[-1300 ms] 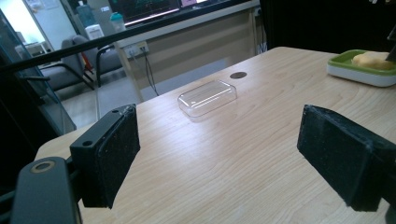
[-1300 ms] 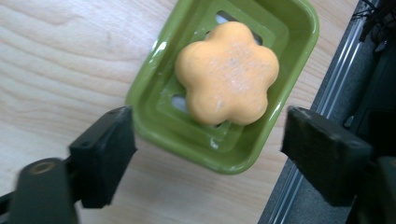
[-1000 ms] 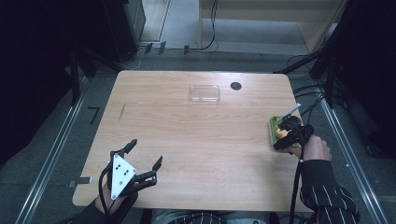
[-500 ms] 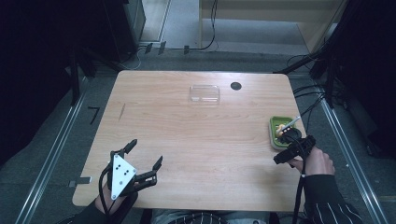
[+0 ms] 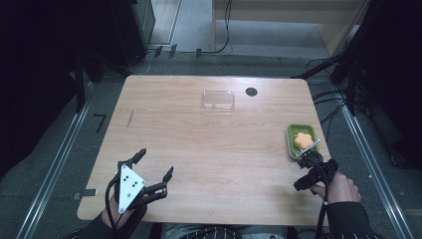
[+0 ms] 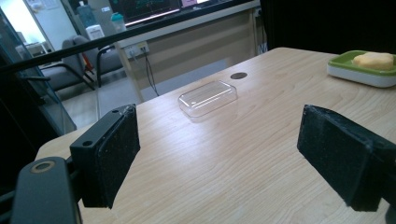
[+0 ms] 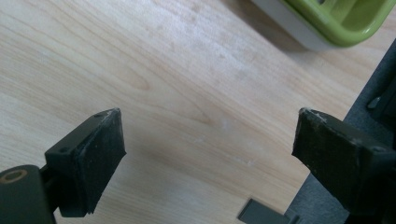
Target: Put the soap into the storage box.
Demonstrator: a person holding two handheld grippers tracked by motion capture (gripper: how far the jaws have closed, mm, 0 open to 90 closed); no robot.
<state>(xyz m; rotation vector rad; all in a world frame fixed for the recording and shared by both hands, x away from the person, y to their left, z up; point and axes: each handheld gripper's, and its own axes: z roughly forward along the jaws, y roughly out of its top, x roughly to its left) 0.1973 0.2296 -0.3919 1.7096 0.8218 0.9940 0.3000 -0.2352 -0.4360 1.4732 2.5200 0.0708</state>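
A green soap dish (image 5: 291, 135) with a white base sits near the table's right edge and holds an orange flower-shaped soap (image 5: 301, 140). My right gripper (image 5: 309, 172) is just on the near side of the dish. It is open, with bare wood between its jaws (image 7: 208, 116) and the dish (image 7: 345, 18) ahead to the right. My left gripper (image 5: 156, 163) hovers open over the table's near left corner (image 6: 217, 112). It faces a clear plastic lid (image 6: 208, 98) lying at the far middle (image 5: 218, 99). The dish (image 6: 362, 72) and soap (image 6: 373, 60) appear off to its right.
A small black round hole (image 5: 251, 91) is set in the table just right of the lid. The table's right edge (image 7: 327, 154) runs close beside my right gripper. Cables lie on the floor beyond the table's far and right sides.
My right gripper has drawn back from over the green dish toward the near edge, which uncovers the dish and the soap in it. The left gripper has stayed put.
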